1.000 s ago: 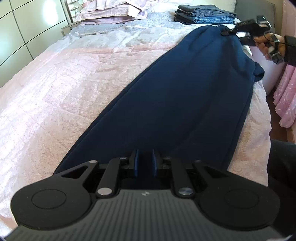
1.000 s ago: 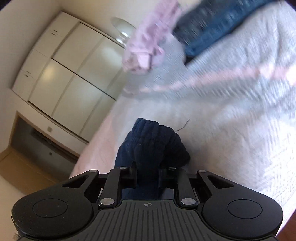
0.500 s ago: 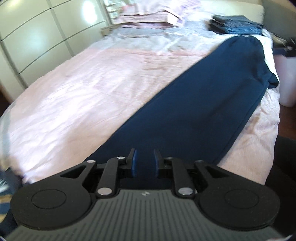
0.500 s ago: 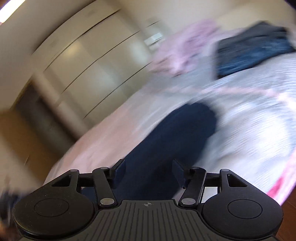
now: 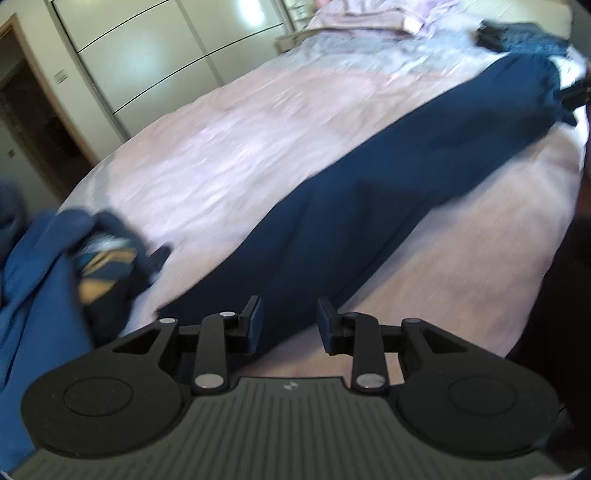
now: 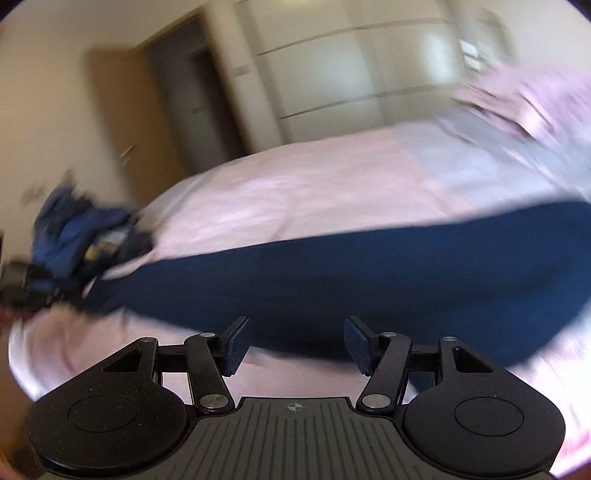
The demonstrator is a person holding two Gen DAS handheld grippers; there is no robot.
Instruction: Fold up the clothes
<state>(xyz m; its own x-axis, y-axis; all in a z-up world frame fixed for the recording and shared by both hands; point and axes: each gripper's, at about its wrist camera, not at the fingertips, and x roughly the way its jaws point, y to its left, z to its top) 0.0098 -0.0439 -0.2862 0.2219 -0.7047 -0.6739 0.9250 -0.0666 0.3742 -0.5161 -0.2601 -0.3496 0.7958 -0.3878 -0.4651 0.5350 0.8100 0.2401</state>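
Nearest in the left wrist view, the left hand-held gripper (image 5: 288, 319) is released, its two fingers spread apart with nothing between them, hovering over the near end of a pair of dark navy trousers (image 5: 388, 199). The trousers lie flat and stretched out lengthwise on a bed (image 5: 240, 147) covered in a pale pink quilt, running from the near edge diagonally toward the far right. To the near left sits a crumpled heap of blue clothes (image 5: 55, 266). At the far end of the bed rest a stack of folded dark clothes (image 5: 524, 35) and a pile of pink bedding (image 5: 369, 18). Beyond the bed on the left stands a white wardrobe (image 5: 155, 59).

In the blurred right wrist view, the right hand-held gripper (image 6: 293, 343) is also released, fingers wide apart and empty, just above the edge of the trousers (image 6: 369, 280), which stretch across the bed (image 6: 295, 192). The blue heap (image 6: 81, 236) lies at the far left.
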